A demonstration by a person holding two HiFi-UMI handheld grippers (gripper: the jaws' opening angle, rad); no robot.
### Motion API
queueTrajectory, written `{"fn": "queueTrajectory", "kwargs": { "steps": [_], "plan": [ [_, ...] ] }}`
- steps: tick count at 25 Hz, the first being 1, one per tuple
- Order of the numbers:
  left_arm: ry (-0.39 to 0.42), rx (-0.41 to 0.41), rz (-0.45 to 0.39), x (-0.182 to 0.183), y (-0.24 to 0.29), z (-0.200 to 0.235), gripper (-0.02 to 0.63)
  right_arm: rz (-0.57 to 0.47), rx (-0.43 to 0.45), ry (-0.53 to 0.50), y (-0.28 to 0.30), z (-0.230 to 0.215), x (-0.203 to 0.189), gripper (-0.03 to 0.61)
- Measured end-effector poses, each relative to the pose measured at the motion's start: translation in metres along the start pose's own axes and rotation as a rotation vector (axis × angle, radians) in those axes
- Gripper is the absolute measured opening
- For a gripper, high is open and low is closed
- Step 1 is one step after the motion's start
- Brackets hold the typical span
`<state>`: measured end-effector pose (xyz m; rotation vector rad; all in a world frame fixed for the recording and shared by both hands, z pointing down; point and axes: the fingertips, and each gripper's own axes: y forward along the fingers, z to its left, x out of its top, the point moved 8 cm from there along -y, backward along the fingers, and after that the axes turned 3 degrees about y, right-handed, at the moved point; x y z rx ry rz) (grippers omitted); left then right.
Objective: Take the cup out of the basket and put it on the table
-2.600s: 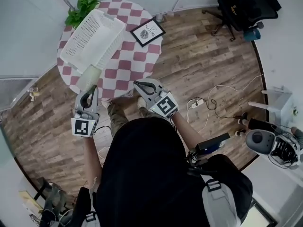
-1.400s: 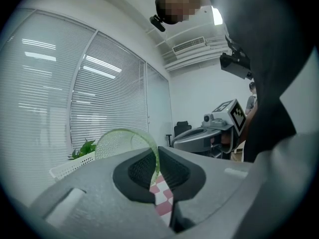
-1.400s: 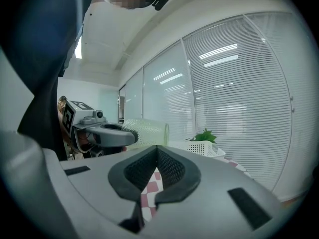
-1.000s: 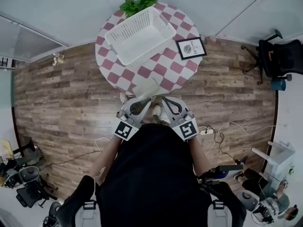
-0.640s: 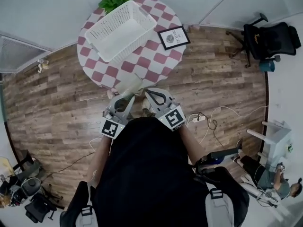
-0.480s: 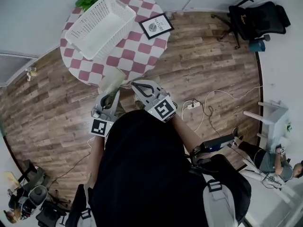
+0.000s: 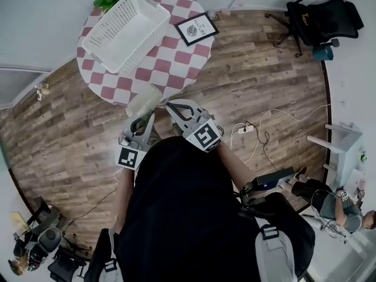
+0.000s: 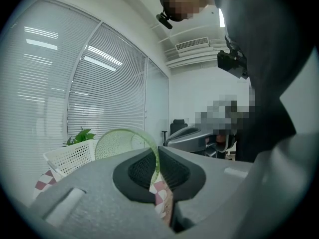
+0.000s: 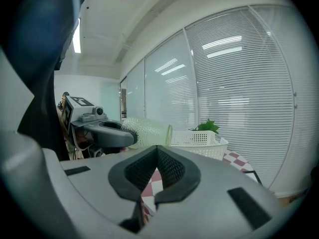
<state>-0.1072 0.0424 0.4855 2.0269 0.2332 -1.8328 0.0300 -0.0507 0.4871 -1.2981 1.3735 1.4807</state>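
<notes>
Cup [image 7: 144, 100], pale green and see-through, is hanging in the left gripper [image 7: 143, 121], whose jaws are pinching its thin wall near the rim, seen plainly in the left gripper view. Over the last moments the grip is staying the same; what is changing is mostly the head view, which keeps swinging, so the round checked table [image 7: 170, 60] and the white basket [image 7: 126, 31] are sliding about the picture. The cup itself is drifting only a little and is lingering by the table's near edge. The basket is lying empty, so the lifting-out looks finished and only the setting-down seems to remain. The right gripper [image 7: 175, 106] is waiting just beside the cup, its jaws pressed together on nothing. Hard to judge: whether the cup is hanging over the tabletop or just past its edge above the wooden floor, and how high it is. Its base is not showing clearly in any view. The person's dark torso is blocking the lower half of the head view, and both gripper views are largely filled by their own grey bodies.
</notes>
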Motion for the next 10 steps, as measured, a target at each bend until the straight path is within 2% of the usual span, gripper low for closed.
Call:
{"fn": "queueTrajectory", "kwargs": {
  "steps": [10],
  "plan": [
    [0.007,-0.045,0.023,0.0061,0.0003,0.0072,0.017,0.013,-0.023,0.05,0.0079,-0.0035,0.0011,0.008]
  ]
}}
